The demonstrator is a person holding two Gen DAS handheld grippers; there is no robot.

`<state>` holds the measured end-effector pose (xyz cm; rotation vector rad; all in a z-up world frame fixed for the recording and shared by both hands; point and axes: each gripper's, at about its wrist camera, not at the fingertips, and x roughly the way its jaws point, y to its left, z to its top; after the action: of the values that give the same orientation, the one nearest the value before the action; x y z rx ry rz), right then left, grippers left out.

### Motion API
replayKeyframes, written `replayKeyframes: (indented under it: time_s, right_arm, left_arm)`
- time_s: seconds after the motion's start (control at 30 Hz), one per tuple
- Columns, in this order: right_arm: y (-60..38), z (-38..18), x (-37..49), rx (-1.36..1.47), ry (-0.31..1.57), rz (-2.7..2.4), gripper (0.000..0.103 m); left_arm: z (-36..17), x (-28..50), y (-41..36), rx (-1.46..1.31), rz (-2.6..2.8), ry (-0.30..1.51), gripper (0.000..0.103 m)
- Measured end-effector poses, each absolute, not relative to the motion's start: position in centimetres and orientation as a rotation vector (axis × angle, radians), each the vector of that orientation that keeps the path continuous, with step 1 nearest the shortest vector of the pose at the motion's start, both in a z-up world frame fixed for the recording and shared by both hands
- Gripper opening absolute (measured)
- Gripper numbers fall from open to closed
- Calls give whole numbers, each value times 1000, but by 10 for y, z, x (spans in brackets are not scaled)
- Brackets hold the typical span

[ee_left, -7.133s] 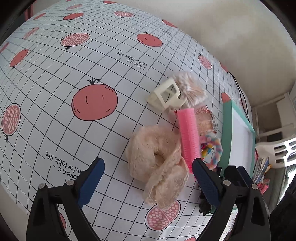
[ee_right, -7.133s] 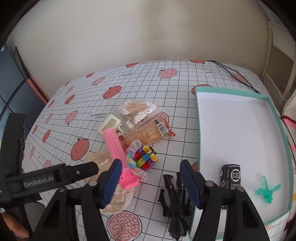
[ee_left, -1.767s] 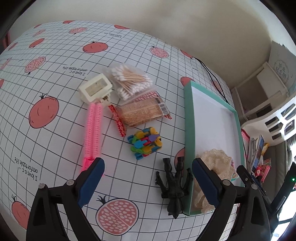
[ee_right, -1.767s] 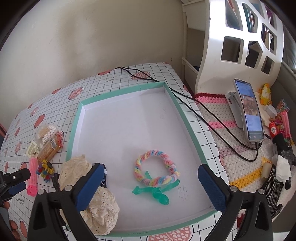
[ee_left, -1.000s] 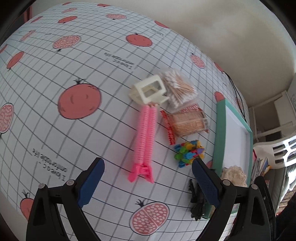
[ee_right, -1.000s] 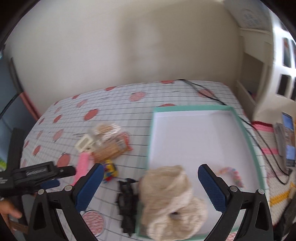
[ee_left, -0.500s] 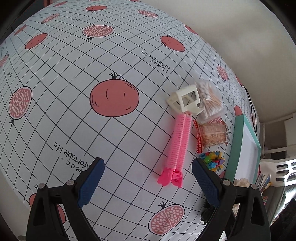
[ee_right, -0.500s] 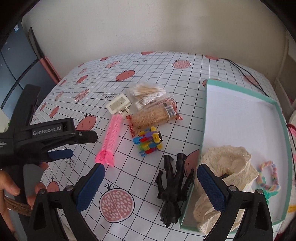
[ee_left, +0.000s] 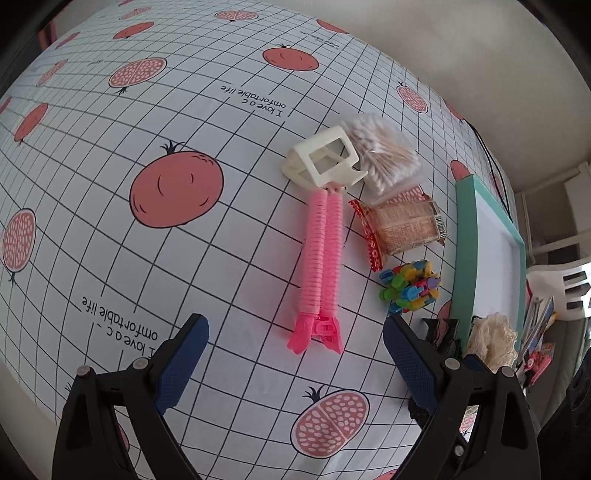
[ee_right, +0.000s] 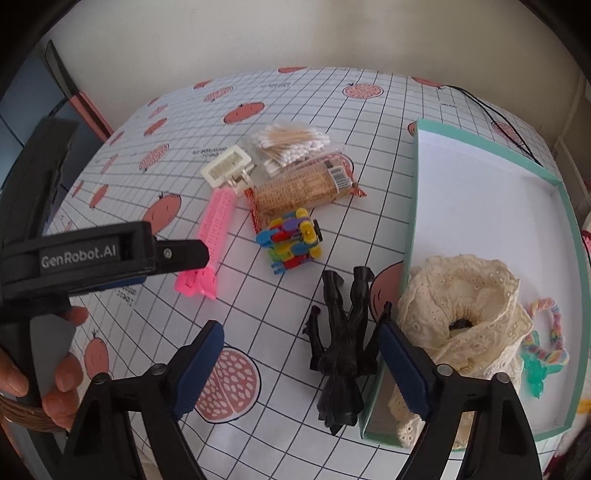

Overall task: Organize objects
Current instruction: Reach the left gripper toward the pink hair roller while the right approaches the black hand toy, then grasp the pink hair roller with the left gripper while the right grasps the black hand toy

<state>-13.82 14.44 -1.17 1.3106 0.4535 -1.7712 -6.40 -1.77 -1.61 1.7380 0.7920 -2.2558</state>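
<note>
Left wrist view: looks steeply down on the bench [ee_left: 221,229] from close above, past wide-spread jaws, with the pink hair clip [ee_left: 319,266] lying just ahead between them. Right wrist view: set higher and farther back, facing across the bench toward the wall, with the black claw clip [ee_right: 341,343] between its jaws and the tray [ee_right: 415,206] ahead to their right. Both views share the pink hair clip, cotton swabs [ee_left: 384,155], toy blocks [ee_left: 408,286] and the tray's edge; the right view also takes in the left gripper [ee_right: 110,258].

tablecloth [ee_left: 229,229]: pomegranate print | cable [ee_right: 491,114]: black | wall [ee_right: 295,33]: beige
</note>
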Motion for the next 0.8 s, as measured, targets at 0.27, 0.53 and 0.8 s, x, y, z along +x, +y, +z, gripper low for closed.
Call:
replayKeyframes:
  time_s: [0.27, 0.53, 0.8]
  right_arm:
    - [141, -20, -133, 1331, 531, -1751, 63]
    - [149, -21, -140, 1356, 544, -1772, 37]
    - [150, -20, -138, 1346, 565, -1766, 37]
  left_arm:
    - [-18, -66, -13, 1752, -2272, 772, 95]
    - [-13, -70, -3, 1709, -2329, 680, 89]
    - [-17, -78, 6, 1737, -2343, 570, 66]
